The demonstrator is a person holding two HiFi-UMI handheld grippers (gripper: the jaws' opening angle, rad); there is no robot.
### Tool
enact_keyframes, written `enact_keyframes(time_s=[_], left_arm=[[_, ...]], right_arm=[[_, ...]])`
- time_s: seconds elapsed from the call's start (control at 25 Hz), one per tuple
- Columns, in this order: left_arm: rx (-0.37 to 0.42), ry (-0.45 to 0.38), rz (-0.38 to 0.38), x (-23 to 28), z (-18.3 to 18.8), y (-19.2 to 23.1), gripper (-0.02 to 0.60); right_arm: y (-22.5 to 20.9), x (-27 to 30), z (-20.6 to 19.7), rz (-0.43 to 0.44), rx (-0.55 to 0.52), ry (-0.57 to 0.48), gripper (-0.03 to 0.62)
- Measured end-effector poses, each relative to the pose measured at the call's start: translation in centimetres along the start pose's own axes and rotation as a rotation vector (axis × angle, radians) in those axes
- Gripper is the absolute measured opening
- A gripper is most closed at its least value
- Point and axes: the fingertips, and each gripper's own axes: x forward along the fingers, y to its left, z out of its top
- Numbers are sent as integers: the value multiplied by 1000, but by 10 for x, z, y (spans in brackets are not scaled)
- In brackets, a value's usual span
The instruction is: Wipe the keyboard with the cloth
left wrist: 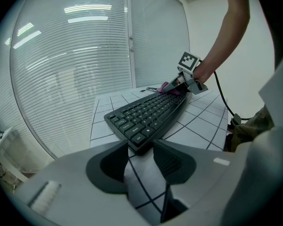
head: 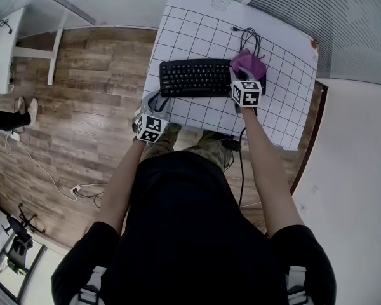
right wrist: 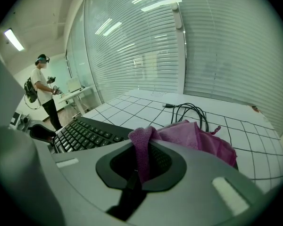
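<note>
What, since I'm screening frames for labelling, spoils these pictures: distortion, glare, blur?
Head view: even light, sharp, wide-lens stretch toward the edges. Left gripper view: fisheye with black corners, ceiling lights reflected in the blinded glass wall; black plastic keyboard crisp. Right gripper view: same fisheye and reflections; purple fabric cloth sharp.

1 keyboard, black.
1 cloth, pink.
2 hand-held grippers: left hand-held gripper and right hand-held gripper.
2 marker cubes, one per gripper: left cube and right cube.
1 worktop, white with a black grid.
1 cable coil, black.
2 persons: the wearer and a bystander, who shows in the right gripper view.
1 side desk, white.
</note>
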Motion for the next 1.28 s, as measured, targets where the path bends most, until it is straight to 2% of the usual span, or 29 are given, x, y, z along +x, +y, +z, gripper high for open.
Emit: enact_keyframes(time_s=[0.8,1.28], left_arm=[[3,-3,-11,0,1,-2,135],[-21,8,-29,0,1,-1,135]], right_arm=[[20,6,4,8,7,0,40],[41,14,6,22,-18,4,40]])
